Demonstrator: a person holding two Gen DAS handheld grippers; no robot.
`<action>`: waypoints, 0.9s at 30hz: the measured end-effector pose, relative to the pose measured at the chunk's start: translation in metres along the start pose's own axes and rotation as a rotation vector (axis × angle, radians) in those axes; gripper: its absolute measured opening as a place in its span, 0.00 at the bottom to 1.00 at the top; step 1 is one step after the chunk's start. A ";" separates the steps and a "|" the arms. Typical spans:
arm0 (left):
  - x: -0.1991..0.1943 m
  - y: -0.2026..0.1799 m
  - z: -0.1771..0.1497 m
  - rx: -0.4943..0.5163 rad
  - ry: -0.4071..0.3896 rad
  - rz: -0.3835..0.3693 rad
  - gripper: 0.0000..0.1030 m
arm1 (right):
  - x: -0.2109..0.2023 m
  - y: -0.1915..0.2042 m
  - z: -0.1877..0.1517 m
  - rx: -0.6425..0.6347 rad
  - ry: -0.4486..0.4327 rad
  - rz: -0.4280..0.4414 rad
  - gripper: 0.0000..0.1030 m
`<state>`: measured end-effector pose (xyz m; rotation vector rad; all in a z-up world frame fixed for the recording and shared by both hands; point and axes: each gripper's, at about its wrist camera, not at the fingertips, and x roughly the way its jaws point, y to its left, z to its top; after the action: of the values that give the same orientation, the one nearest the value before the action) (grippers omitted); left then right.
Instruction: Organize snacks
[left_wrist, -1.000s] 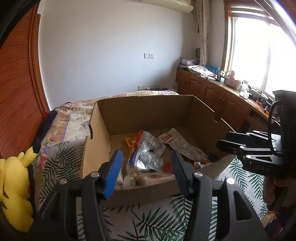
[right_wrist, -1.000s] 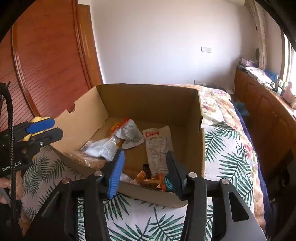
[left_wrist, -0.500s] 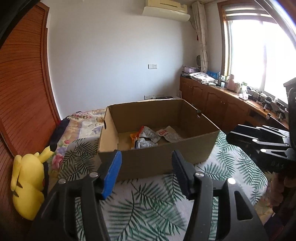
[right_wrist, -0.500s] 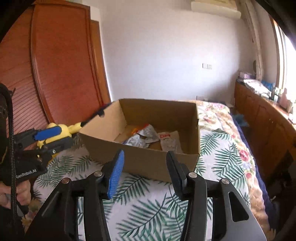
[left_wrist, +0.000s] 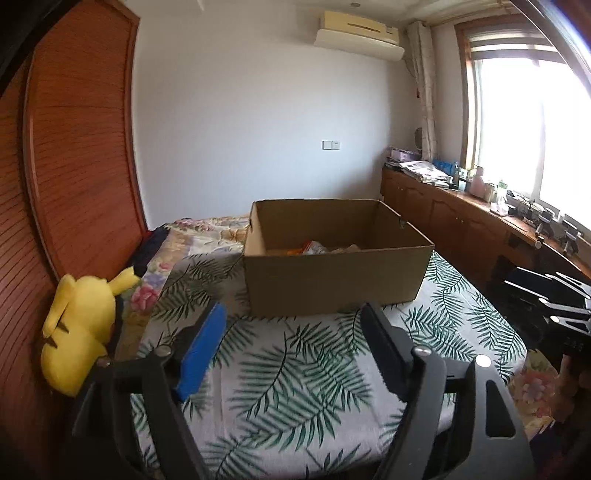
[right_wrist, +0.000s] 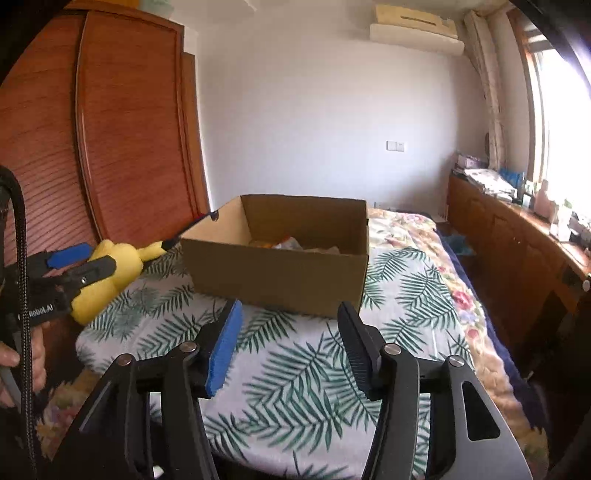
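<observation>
While opening, both hand-held grippers (left_wrist: 291, 328) (right_wrist: 290, 325) empty.

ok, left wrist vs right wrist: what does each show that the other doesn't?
Left wrist only: the left claw up close, its jaws opening with nothing between them, and the right claw at the frame's right edge.

Right wrist only: the right claw up close, also opening and empty, and a hand holding the left claw.

Both: cardboard box of snacks, yellow plush, leaf-print bedspread.

Left gripper (left_wrist: 291, 328), right gripper (right_wrist: 290, 328), empty jaws opening
</observation>
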<state>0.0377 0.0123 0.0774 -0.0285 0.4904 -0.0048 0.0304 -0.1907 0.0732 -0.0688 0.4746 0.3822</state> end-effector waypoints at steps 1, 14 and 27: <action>-0.003 0.001 -0.004 -0.008 0.004 0.002 0.78 | -0.003 0.001 -0.002 -0.001 -0.002 -0.001 0.59; -0.034 -0.012 -0.034 0.011 -0.019 0.024 0.86 | -0.034 0.004 -0.027 0.031 -0.056 -0.059 0.87; -0.036 -0.016 -0.040 0.026 -0.007 0.047 0.86 | -0.037 0.011 -0.033 0.017 -0.067 -0.086 0.87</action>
<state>-0.0131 -0.0039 0.0593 0.0084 0.4842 0.0350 -0.0181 -0.1980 0.0611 -0.0598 0.4073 0.2948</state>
